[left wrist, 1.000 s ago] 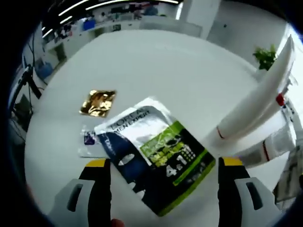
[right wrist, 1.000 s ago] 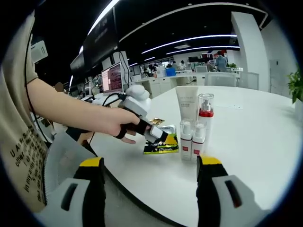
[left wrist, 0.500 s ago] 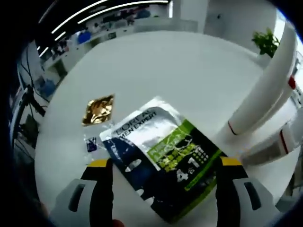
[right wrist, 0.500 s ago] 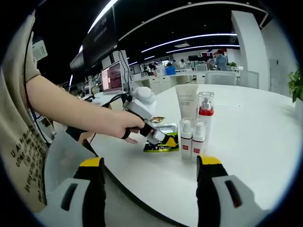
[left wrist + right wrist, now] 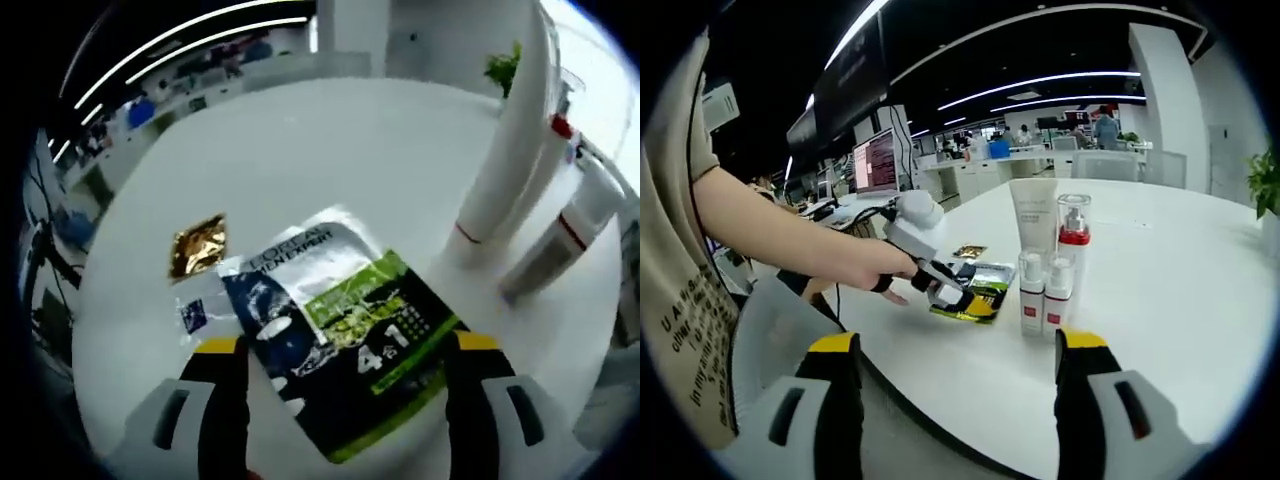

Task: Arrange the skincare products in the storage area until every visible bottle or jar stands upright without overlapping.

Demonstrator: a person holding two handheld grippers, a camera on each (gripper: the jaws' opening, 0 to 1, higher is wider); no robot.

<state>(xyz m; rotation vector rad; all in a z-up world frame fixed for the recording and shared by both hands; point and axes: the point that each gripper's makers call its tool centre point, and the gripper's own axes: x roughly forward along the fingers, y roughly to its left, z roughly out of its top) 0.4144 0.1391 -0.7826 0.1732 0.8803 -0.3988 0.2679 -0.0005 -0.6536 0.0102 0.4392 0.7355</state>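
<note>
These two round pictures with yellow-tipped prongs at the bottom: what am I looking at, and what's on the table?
No robot here: a person holds a two-pronged hand tool, a gripper, in each hand, and a fisheye camera rides on each.

The left gripper view looks down between the open left gripper at a flat silver, dark blue and green sachet on the round white table. Beside it lie a small crinkled gold packet and a small clear packet. A tall white tube stands nearby.

The right gripper view, with the open right gripper holding nothing, looks across the table from farther back. It shows the person's hand, the tube, a clear red-collared pump bottle and two small white bottles with red labels, all upright.
</note>
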